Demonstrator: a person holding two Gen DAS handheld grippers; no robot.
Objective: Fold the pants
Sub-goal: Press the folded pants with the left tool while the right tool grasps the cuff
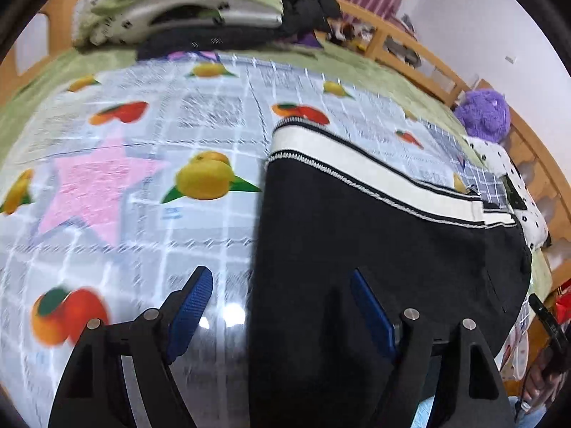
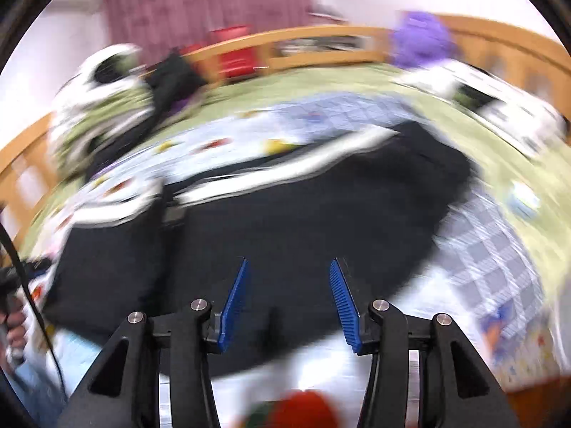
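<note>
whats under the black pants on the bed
The black pants lie on a fruit-print checked sheet, which shows around them; whatever lies directly beneath them is covered.

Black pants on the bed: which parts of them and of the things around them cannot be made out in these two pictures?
- Black pants: in the left wrist view their near end runs under the left gripper and off the bottom edge.
- Right wrist view: motion blur smears the pants, so folds and seams are unreadable.
- Purple plush toy: blurred, shape unclear.
- Folded bedding: cut off by the top edge.
</note>
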